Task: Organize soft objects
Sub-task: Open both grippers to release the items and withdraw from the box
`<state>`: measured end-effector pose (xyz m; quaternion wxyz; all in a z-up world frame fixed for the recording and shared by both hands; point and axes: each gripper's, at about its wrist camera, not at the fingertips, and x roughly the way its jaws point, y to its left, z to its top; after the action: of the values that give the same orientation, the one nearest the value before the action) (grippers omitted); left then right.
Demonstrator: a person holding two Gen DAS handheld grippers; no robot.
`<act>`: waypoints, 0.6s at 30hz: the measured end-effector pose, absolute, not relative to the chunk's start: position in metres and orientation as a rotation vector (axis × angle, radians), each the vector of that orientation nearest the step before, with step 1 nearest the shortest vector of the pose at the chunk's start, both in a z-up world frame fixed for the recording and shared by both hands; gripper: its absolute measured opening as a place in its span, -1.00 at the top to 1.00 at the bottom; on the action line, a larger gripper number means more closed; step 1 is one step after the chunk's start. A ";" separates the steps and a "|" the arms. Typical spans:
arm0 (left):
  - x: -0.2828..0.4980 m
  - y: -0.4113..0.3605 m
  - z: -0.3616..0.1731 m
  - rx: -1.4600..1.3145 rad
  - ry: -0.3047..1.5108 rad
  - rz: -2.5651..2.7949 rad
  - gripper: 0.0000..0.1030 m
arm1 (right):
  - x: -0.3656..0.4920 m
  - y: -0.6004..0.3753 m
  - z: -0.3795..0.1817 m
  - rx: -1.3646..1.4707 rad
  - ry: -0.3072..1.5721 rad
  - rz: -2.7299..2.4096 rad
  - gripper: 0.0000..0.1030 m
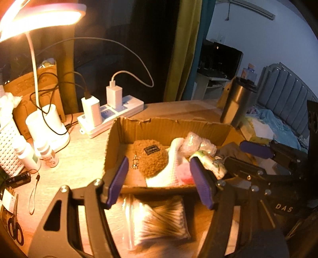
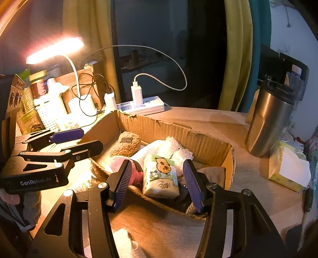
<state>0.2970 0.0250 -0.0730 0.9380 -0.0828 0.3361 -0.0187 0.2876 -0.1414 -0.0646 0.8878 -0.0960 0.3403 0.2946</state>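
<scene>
A shallow cardboard box (image 1: 127, 129) (image 2: 200, 141) on the wooden table holds a brown fuzzy pouch (image 1: 151, 158) (image 2: 127, 145), a white cloth (image 1: 169, 170), bubble-wrap rolls (image 1: 195, 143) (image 2: 173, 146), a pink soft item (image 2: 137, 174) and a cartoon tissue pack (image 2: 161, 176) (image 1: 210, 162). My left gripper (image 1: 162, 178) is open and empty, above the box's near edge and a bag of cotton swabs (image 1: 159, 220). My right gripper (image 2: 157, 184) is open, its jaws on either side of the tissue pack, not touching it.
A lit desk lamp (image 1: 39, 17) (image 2: 55, 49), a power strip with chargers (image 1: 111, 111) (image 2: 143, 105), white bottles (image 1: 27, 154) and a white basket (image 1: 8, 146) stand at the left. A steel tumbler (image 2: 268, 121) (image 1: 236, 103) and a tissue box (image 2: 286, 170) stand at the right. Scissors (image 1: 15, 230) lie front left.
</scene>
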 end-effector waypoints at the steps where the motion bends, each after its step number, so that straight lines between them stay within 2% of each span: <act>1: 0.294 0.025 -0.072 -0.169 0.683 -0.038 -0.28 | 0.285 -0.141 -0.063 -0.201 0.705 0.611 -0.10; 18: 0.248 0.029 -0.058 -0.174 0.644 -0.043 -0.34 | 0.240 -0.143 -0.050 -0.222 0.682 0.598 -0.10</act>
<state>0.2483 0.0287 -0.0583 0.9446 -0.0854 0.3161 -0.0211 0.2404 -0.1425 -0.0503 0.8930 -0.1072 0.3287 0.2883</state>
